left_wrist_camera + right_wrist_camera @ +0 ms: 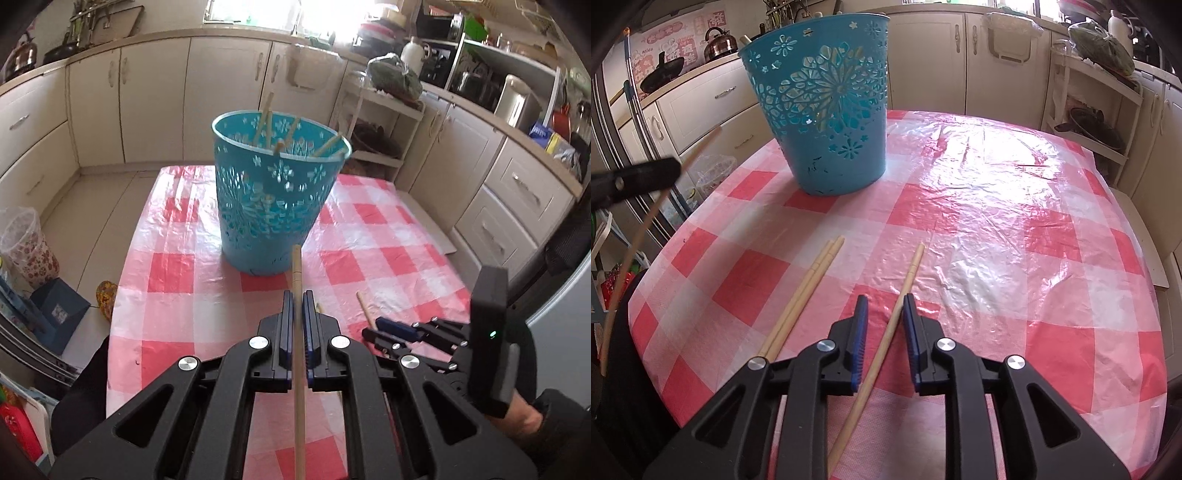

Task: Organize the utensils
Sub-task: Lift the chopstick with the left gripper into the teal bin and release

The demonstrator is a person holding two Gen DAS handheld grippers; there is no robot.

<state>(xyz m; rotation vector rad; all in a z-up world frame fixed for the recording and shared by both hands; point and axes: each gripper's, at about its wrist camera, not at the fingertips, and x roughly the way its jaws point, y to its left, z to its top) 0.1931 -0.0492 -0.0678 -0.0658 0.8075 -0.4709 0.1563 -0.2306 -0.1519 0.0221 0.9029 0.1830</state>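
Observation:
A teal perforated bucket (273,192) stands on the red-and-white checked tablecloth (177,266) and holds several wooden chopsticks. My left gripper (298,295) is shut on one chopstick (296,266), raised above the table and pointing toward the bucket. In the right wrist view the bucket (827,110) is at the far left, and the left gripper (674,168) shows blurred at the left edge with its chopstick (635,251). My right gripper (885,299) is low over the cloth, jaws apart around a single chopstick (908,273) lying there, pads not pressing. A pair of chopsticks (812,280) lies just to its left.
Cream kitchen cabinets (155,103) run behind and to the right of the table. A white shelf rack (1100,122) stands past the far right corner. A lined floral bin (26,247) and blue box sit on the floor left. The cloth's right half (997,184) is bare.

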